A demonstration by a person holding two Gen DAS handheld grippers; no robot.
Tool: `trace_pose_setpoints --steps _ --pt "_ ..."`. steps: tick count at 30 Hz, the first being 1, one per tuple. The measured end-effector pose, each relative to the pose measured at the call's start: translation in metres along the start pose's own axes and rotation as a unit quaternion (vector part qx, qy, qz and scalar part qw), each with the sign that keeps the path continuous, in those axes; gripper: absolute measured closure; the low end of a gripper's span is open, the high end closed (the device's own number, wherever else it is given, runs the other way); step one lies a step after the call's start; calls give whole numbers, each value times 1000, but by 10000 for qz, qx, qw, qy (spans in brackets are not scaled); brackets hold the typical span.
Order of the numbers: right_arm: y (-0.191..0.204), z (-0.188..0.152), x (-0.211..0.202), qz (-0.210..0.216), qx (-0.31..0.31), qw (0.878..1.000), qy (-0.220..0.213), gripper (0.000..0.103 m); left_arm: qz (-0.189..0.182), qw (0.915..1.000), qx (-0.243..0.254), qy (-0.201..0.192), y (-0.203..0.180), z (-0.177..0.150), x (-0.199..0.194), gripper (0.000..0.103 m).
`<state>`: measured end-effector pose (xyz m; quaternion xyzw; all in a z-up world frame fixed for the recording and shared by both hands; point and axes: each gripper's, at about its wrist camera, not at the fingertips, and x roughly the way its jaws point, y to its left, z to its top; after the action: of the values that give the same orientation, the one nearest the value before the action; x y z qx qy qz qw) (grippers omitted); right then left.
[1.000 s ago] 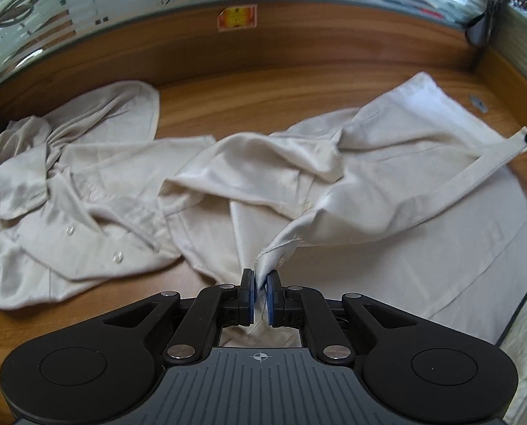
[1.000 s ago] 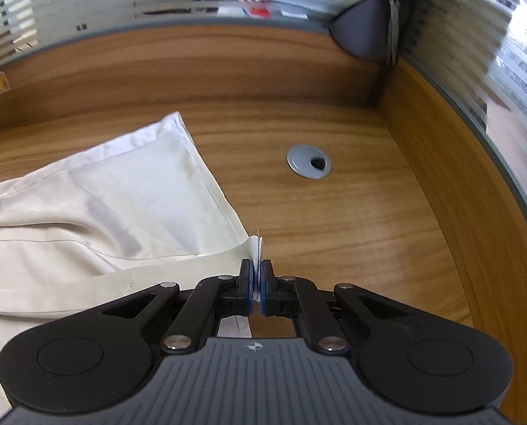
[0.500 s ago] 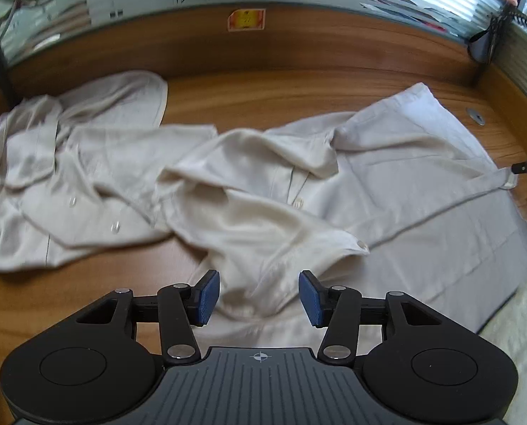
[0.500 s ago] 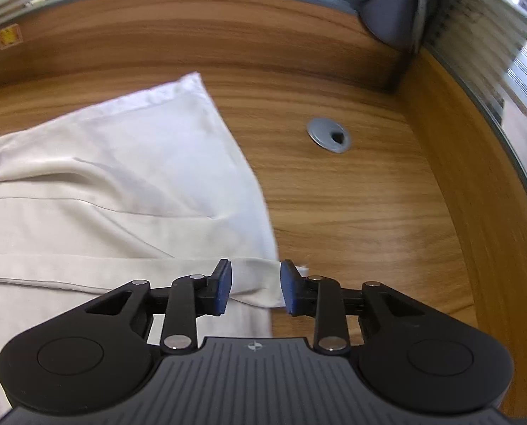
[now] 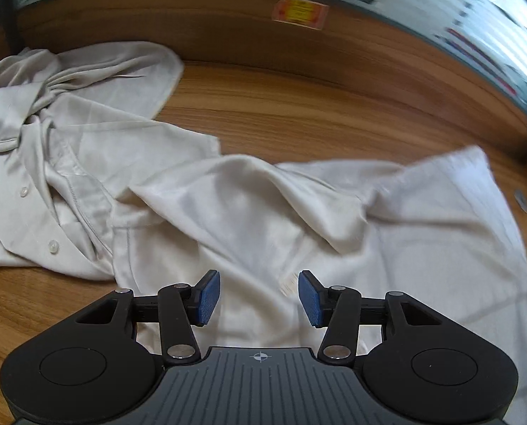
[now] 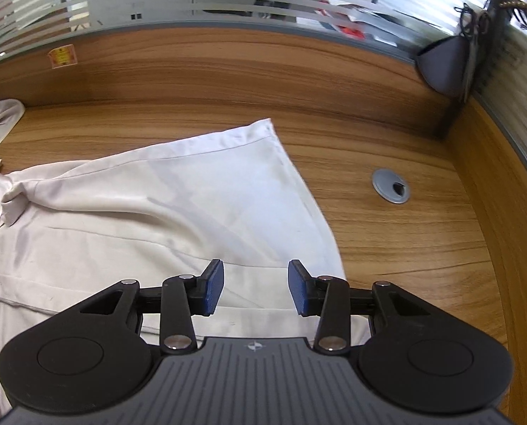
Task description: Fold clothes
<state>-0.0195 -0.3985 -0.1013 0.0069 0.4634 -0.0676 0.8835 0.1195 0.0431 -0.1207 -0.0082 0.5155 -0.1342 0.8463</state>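
Across the middle of the wooden tabletop [image 6: 387, 241] lies the white shirt [image 5: 263, 219], partly spread: its right half flat with a straight hem edge running toward a corner, its middle humped in a loose fold. A second, crumpled shirt [image 5: 51, 134] with visible buttons sits at the left, touching or overlapping the first; which, hard to tell.

Step in hand, by my reading: a laying-out pass, cloth let go and not yet folded. Next move calls for a fresh pinch on an edge or sleeve, then flattening the central hump before any fold.

Left gripper [image 5: 259, 295] is angled steeply down over the shirt's near portion, jaws spread, blue pads clear of cloth. Right gripper [image 6: 255, 292] is tilted down likewise over the hem near the right edge, jaws opening, fabric below them but nothing pinched. Grey cable grommet [image 6: 391, 186] lies on bare wood, apart from the shirt.
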Motion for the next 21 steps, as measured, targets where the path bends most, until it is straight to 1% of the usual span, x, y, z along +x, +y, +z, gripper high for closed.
trace_pose_setpoints --steps 3,7,9,10,11,12,13,14,16,18,20,21 --pt "5 -3 0 36 -25 10000 46 57 60 9998 -153 -81 2 9 10 51" --pt "8 -9 0 26 -45 9999 142 57 181 9991 -376 48 8 19 27 51" --pt "8 -12 -1 -2 -23 9998 177 57 223 9987 -446 110 10 21 32 53" --pt "7 -13 -2 -42 0 9997 224 57 192 9987 -456 83 10 21 32 62" --pt "6 -14 -3 -59 31 9997 245 57 137 9990 -428 36 9 20 32 85" --pt "5 -16 -3 -77 62 9996 265 57 70 9993 -370 -20 8 21 30 95" --pt "4 -17 -4 -91 81 9995 284 56 11 9995 -306 -106 7 22 28 97" --pt "3 -18 -5 -102 87 9995 300 56 -58 9994 -280 -215 6 25 24 97" --pt "3 -21 -6 -132 49 9993 352 56 -329 9978 -395 -429 9 32 16 97" --pt "2 -22 -8 -175 3 9992 360 55 -570 9945 -608 -641 14 44 9 97" --pt "2 -22 -8 -191 -7 9991 365 55 -832 9890 -933 -787 22 58 6 97" --pt "1 -21 -8 -191 -10 9992 365 55 -907 9861 -1107 -841 27 66 6 97"
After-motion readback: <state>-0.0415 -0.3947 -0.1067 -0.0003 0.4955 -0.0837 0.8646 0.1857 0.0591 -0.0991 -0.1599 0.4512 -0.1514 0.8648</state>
